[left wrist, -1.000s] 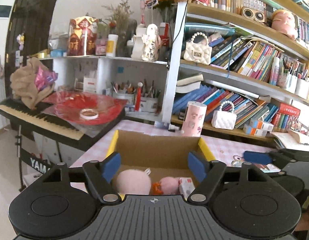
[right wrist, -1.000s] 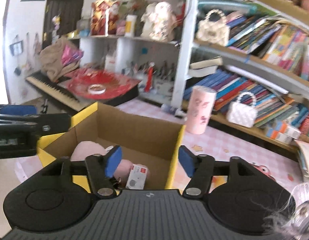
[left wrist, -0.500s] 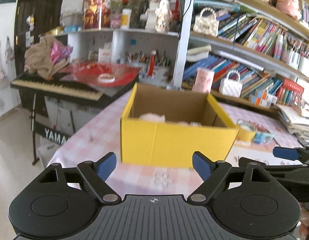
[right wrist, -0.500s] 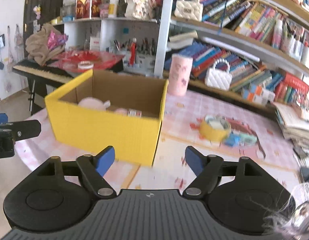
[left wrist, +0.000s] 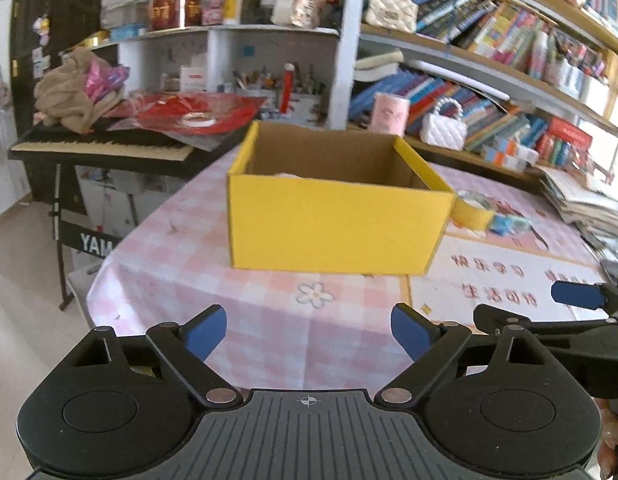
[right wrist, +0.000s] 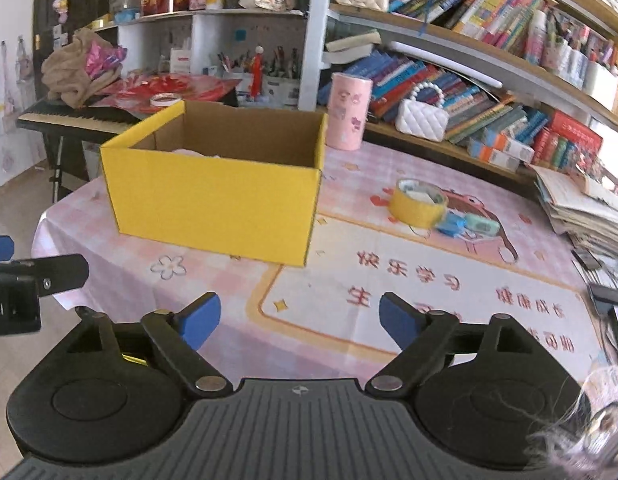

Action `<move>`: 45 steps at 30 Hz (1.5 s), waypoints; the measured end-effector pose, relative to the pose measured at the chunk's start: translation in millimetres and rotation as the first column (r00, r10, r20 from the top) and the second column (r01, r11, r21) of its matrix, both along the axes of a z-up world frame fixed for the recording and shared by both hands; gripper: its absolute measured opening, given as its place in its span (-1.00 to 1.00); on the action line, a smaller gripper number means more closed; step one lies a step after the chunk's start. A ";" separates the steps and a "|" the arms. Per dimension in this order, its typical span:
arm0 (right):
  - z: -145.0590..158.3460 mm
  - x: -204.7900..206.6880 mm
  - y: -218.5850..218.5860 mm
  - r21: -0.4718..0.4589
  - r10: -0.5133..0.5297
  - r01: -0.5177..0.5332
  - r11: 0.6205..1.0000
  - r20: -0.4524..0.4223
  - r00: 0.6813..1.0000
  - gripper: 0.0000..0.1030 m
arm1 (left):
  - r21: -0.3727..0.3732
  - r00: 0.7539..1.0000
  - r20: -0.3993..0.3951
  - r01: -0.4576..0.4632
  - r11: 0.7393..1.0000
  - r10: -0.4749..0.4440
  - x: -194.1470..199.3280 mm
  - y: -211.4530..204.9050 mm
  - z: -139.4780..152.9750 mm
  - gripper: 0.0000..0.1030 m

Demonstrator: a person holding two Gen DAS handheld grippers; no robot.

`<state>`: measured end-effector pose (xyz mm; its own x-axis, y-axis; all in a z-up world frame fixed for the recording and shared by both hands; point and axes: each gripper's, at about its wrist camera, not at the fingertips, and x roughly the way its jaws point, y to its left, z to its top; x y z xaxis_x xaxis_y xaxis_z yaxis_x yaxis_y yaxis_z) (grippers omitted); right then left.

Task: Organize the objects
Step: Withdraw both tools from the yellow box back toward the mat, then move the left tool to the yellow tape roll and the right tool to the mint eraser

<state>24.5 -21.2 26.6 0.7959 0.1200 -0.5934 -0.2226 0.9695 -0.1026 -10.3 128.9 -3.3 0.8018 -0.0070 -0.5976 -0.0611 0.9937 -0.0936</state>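
Observation:
A yellow cardboard box (left wrist: 333, 224) (right wrist: 213, 200) stands open-topped on the pink checked tablecloth (left wrist: 269, 320); something pale pink just shows over its rim. A yellow tape roll (right wrist: 419, 202) lies right of the box, with small blue and green items (right wrist: 469, 226) beside it. My left gripper (left wrist: 309, 330) hangs over the near table edge, well short of the box, its jaws opening with nothing between them. My right gripper (right wrist: 299, 318) is likewise back from the box, jaws opening and empty. Each gripper shows at the edge of the other's view.
A pink cylinder (right wrist: 349, 110) stands behind the box. Bookshelves (right wrist: 489, 92) with white handbags line the back. A keyboard (left wrist: 101, 146) piled with red sheets stands at the left. A stack of papers (right wrist: 581, 208) sits at the table's right edge.
Both grippers have drawn back from over the box to the near table edge and sunk a little. Their jaws have spread wider, the right one most.

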 end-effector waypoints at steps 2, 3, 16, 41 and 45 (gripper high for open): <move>-1.3 -3.3 -5.5 0.002 -0.025 0.025 1.000 -0.008 1.000 0.72 | 0.001 1.000 -0.003 0.019 1.000 -0.019 -0.8 -5.2 -1.5 0.81; -1.8 -4.0 -8.5 0.003 -0.037 0.037 0.999 -0.012 0.999 0.72 | 0.003 1.000 -0.004 0.028 1.000 -0.028 -1.5 -8.1 -2.4 0.82; -4.5 -24.0 -63.3 0.019 -0.224 0.224 0.974 -0.019 0.974 0.79 | 0.012 0.978 -0.012 0.209 0.978 -0.209 9.4 -57.7 -4.5 0.83; -8.9 49.1 -170.7 0.011 -0.341 0.342 0.940 -0.066 0.938 0.82 | 0.025 0.944 -0.026 0.329 0.944 -0.328 98.2 -166.1 -12.2 0.84; -8.4 71.9 -189.7 0.014 -0.325 0.327 0.945 -0.059 0.944 0.82 | 0.033 0.950 -0.009 0.312 0.950 -0.312 121.4 -184.2 -11.0 0.84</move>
